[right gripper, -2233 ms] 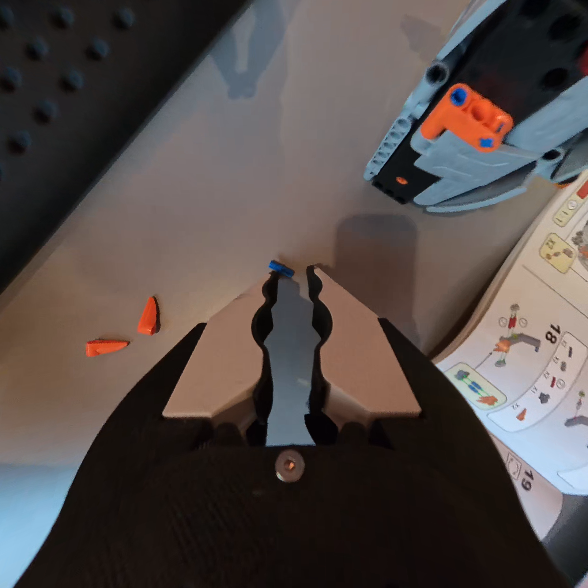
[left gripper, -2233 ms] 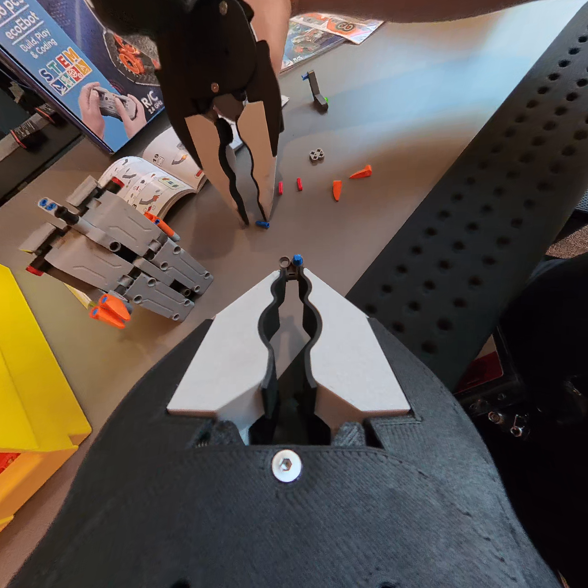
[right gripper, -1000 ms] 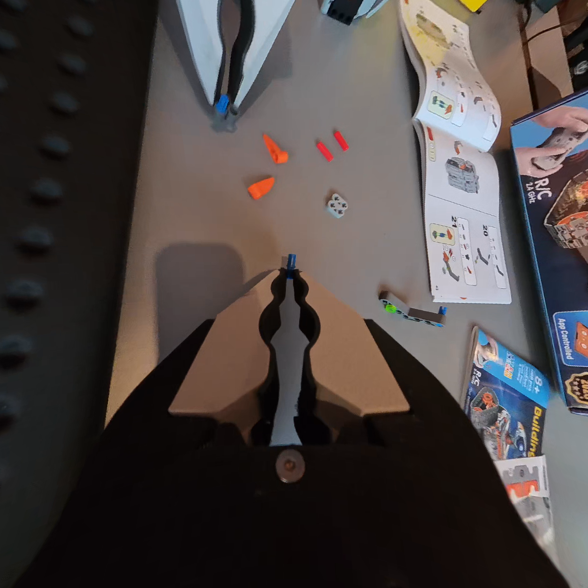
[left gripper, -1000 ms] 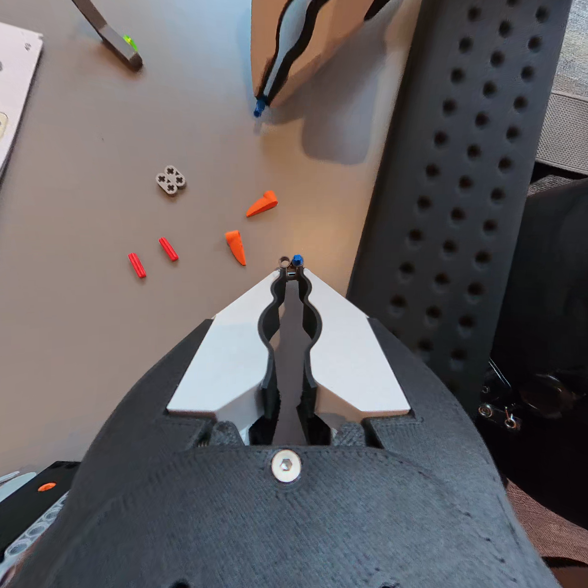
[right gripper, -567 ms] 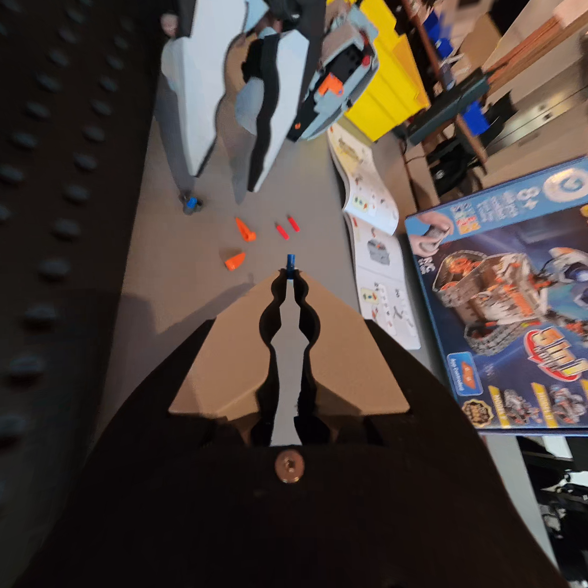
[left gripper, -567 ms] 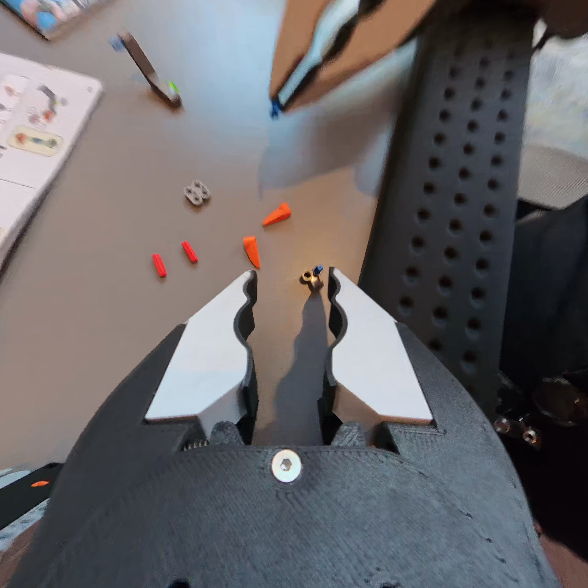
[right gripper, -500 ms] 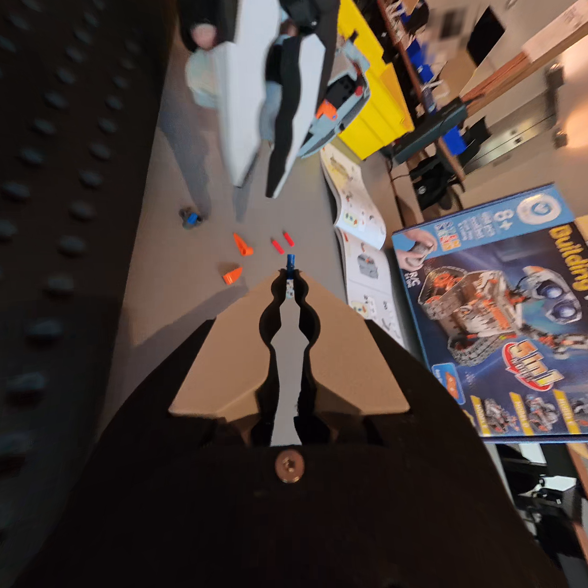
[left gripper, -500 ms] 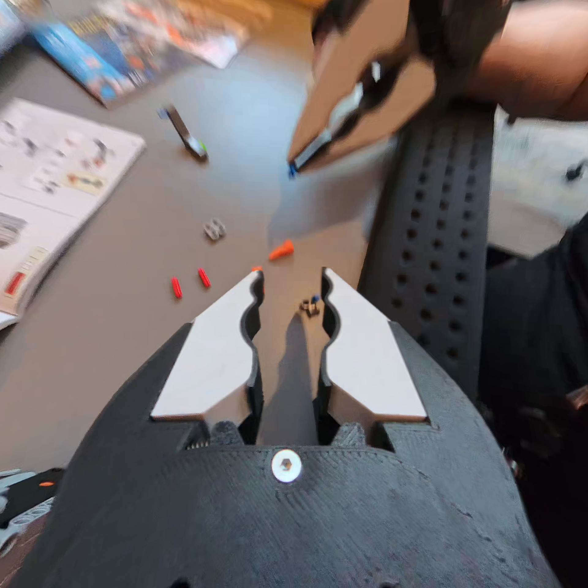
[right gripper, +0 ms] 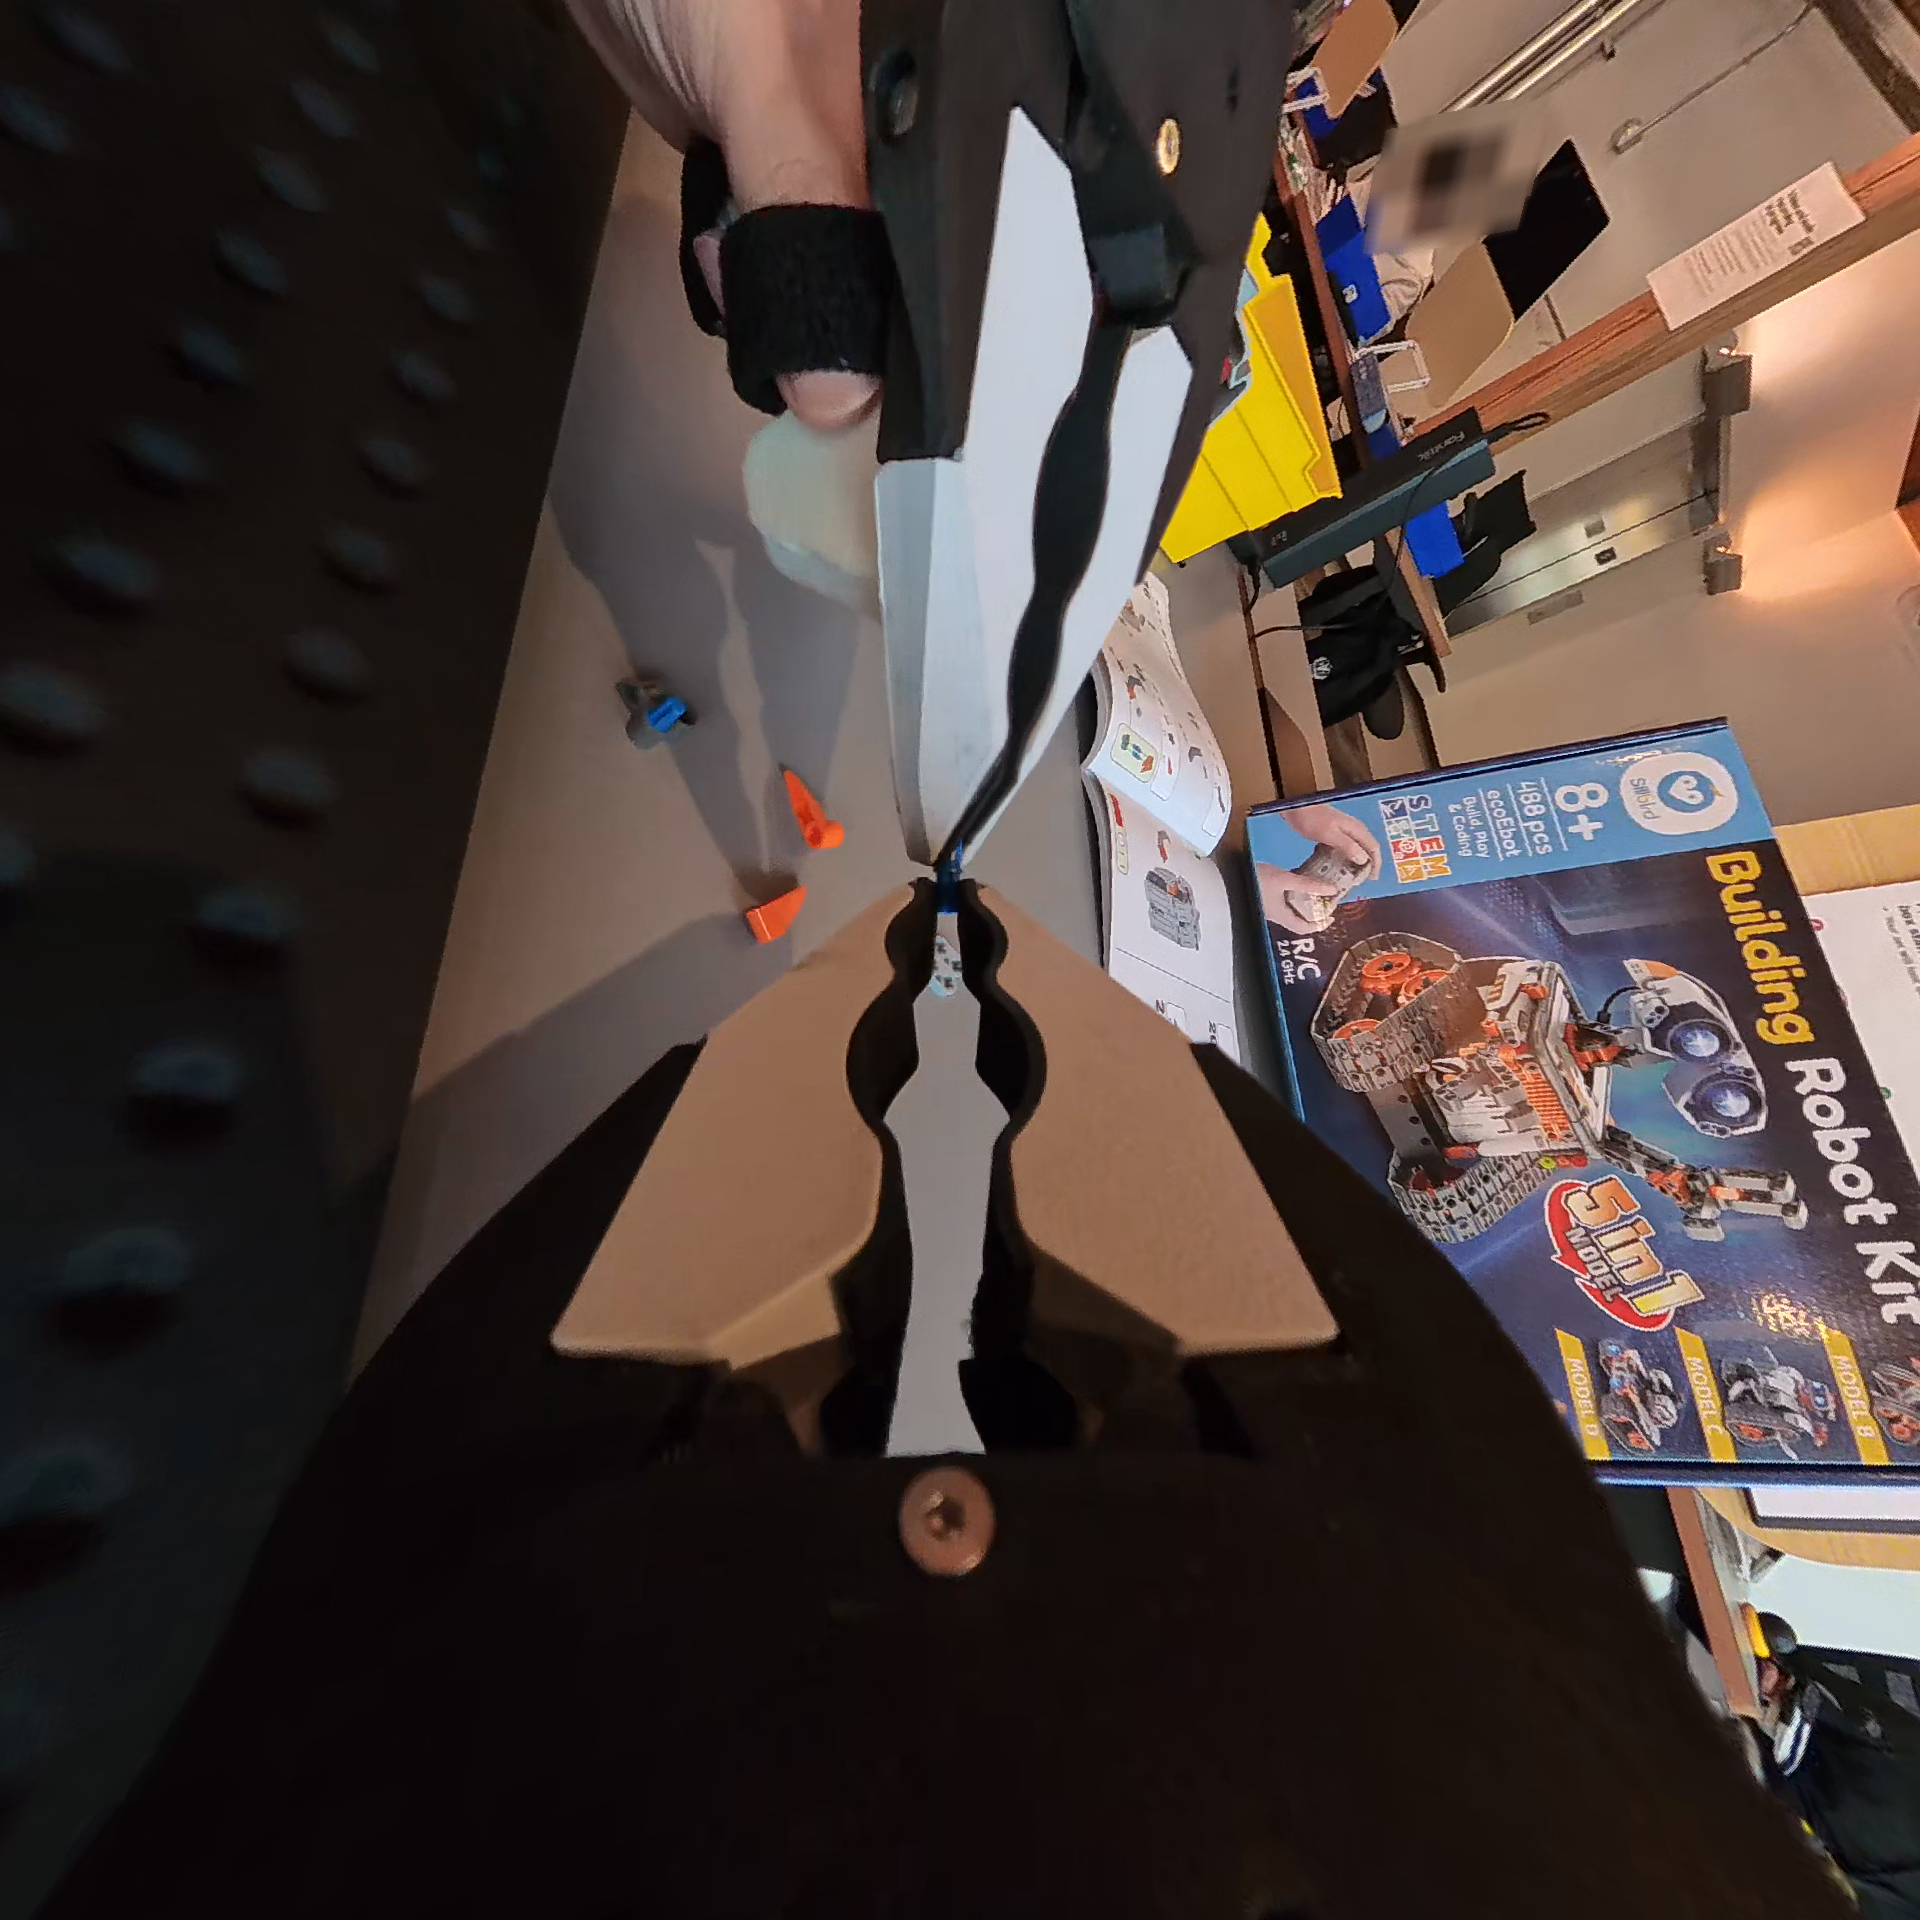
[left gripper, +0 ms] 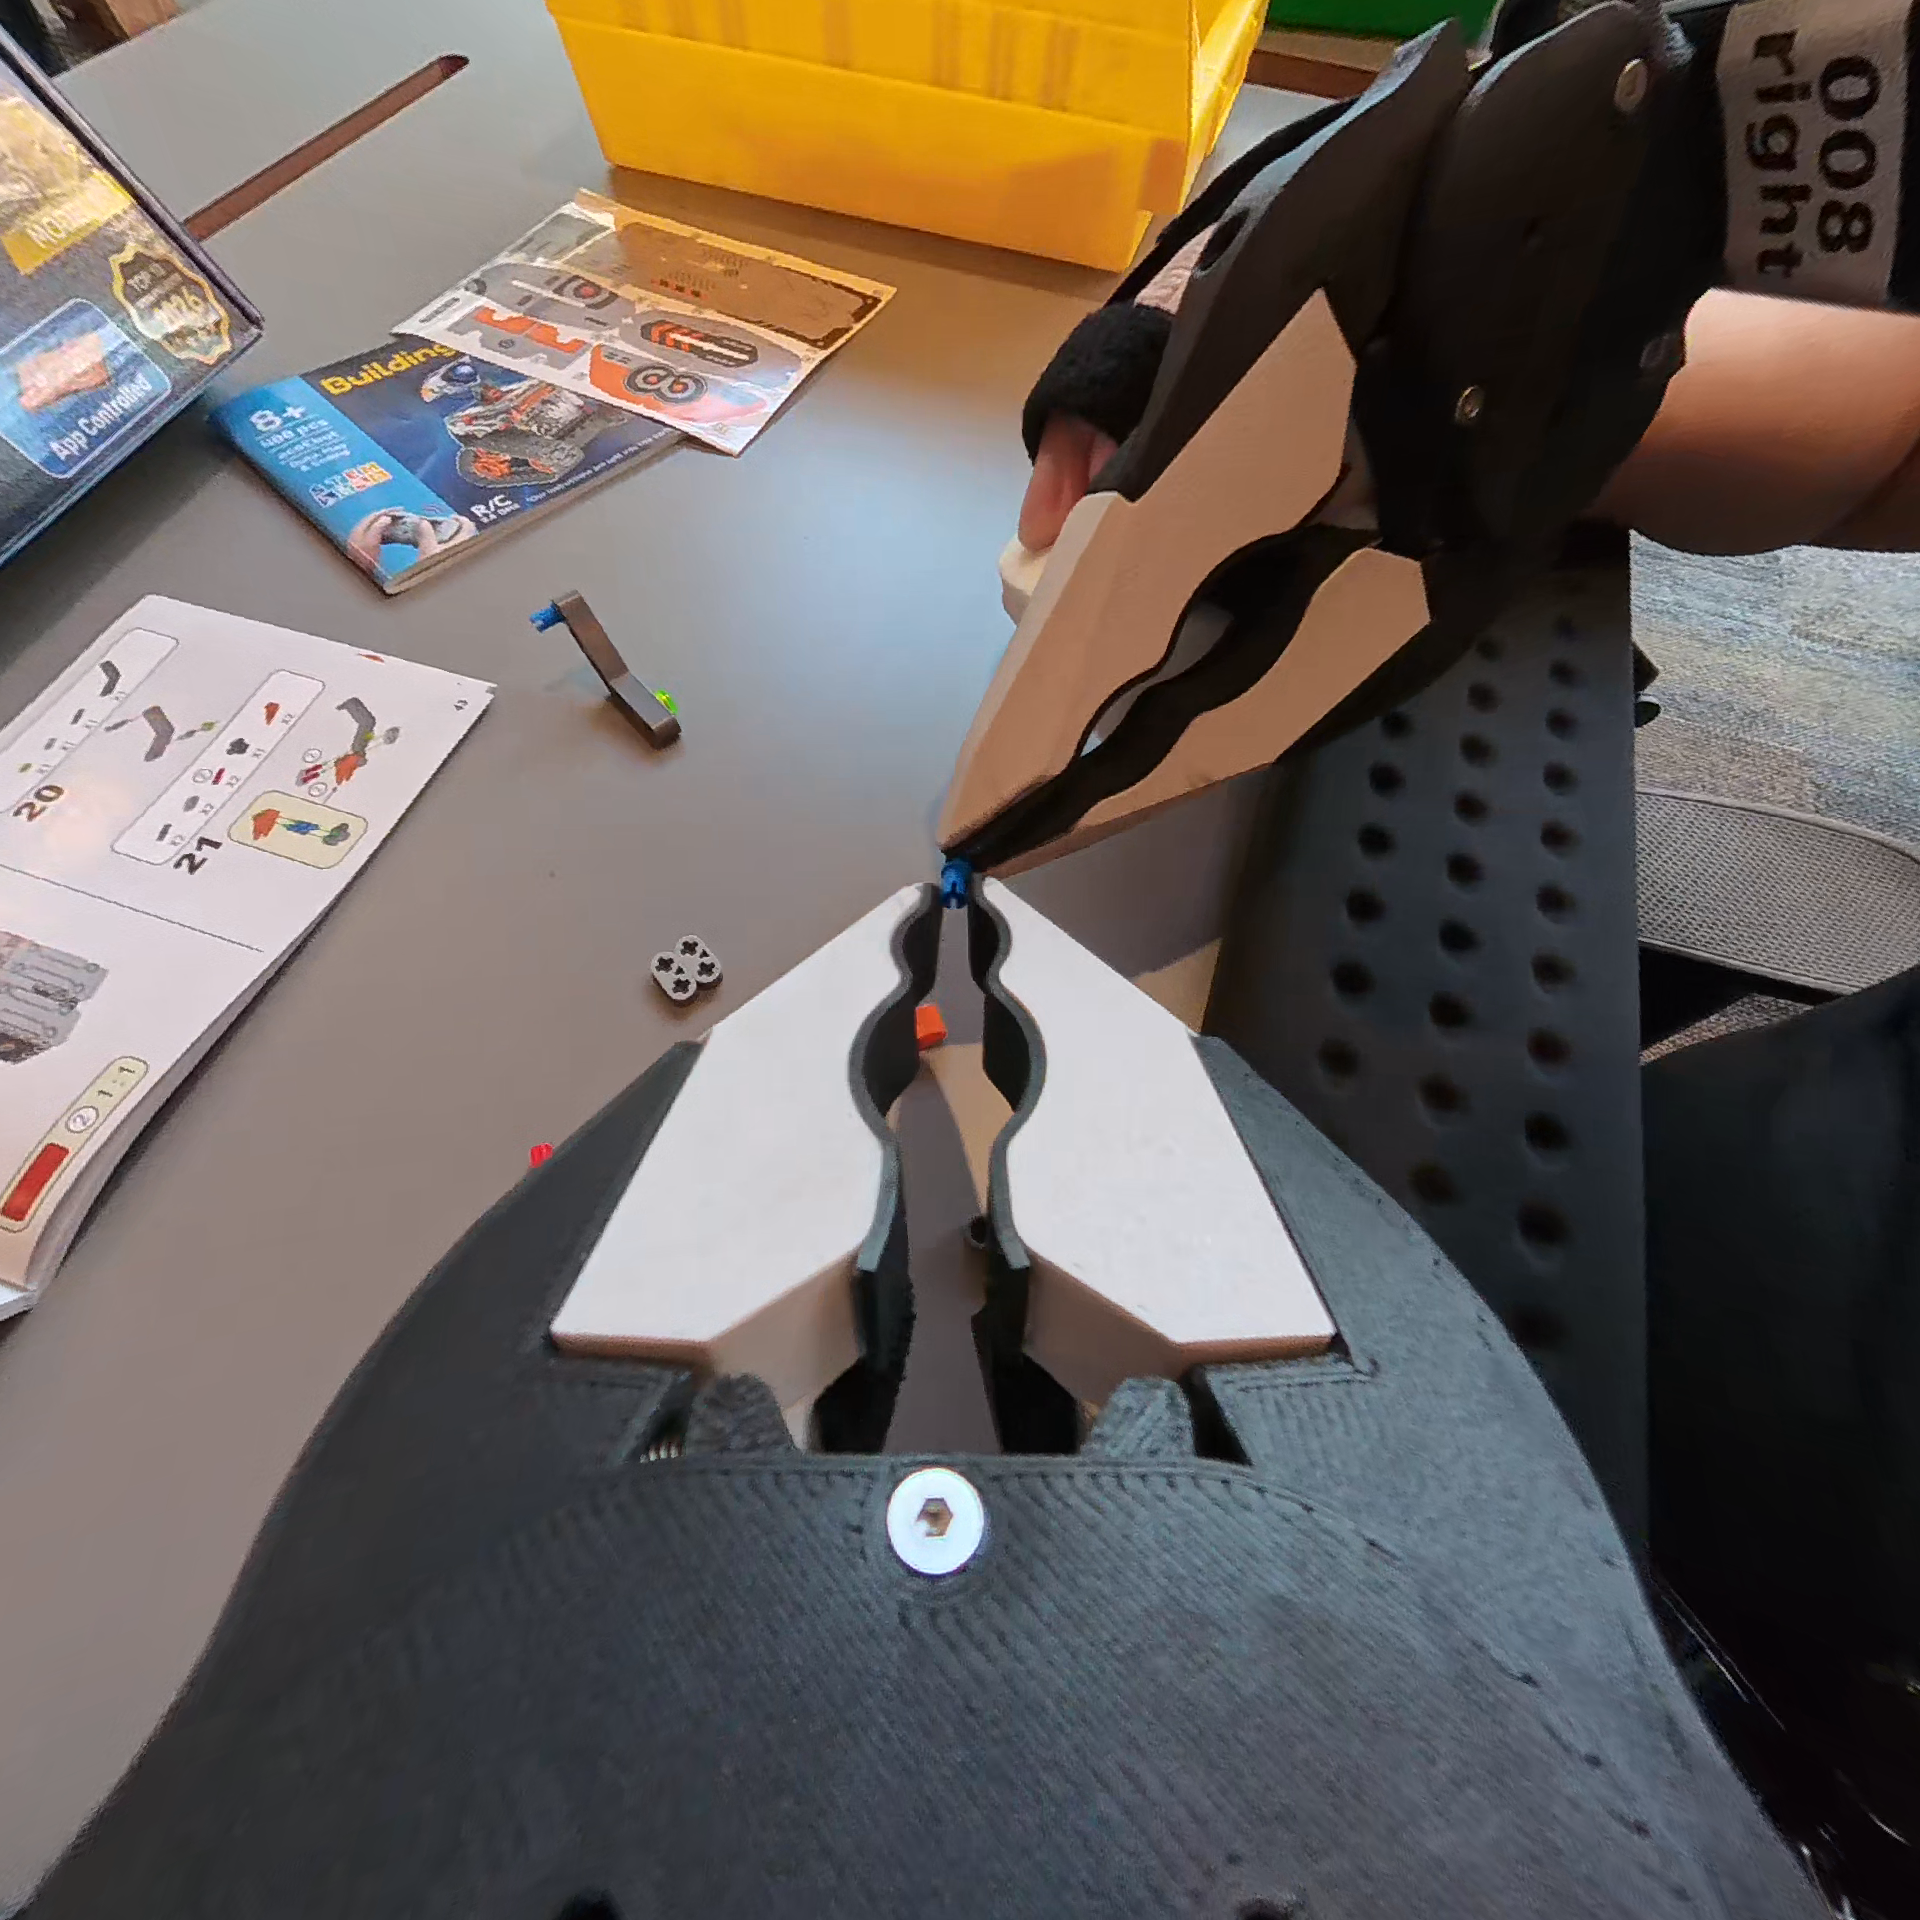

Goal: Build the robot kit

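My left gripper (left gripper: 950, 904) and my right gripper (right gripper: 941, 898) meet tip to tip above the grey table (left gripper: 831, 623). A small blue pin (left gripper: 952, 881) sits between them, and both pairs of fingertips are shut on it. In the left wrist view the right gripper (left gripper: 964, 854) comes in from the upper right, held by a hand. In the right wrist view the left gripper (right gripper: 950, 847) comes down from the top. A small grey connector with a blue pin (right gripper: 652, 717) lies on the table below, beside two orange wedge pieces (right gripper: 810, 810).
A grey cross-hole piece (left gripper: 686, 968), a dark angled beam (left gripper: 618, 675), an open instruction booklet (left gripper: 208, 831), a small booklet (left gripper: 436, 457) and a sticker sheet (left gripper: 655, 322) lie on the table. A yellow bin (left gripper: 883, 114) stands behind. A black perforated panel (left gripper: 1455, 935) runs along the right, and a kit box (right gripper: 1558, 1091) lies nearby. The grippers are tip to tip, or close to it.
My left gripper opened and dropped the grey connector on the table, then rose and shut on the blue pin. My right gripper lifted that pin off the table and brought it to the left one.
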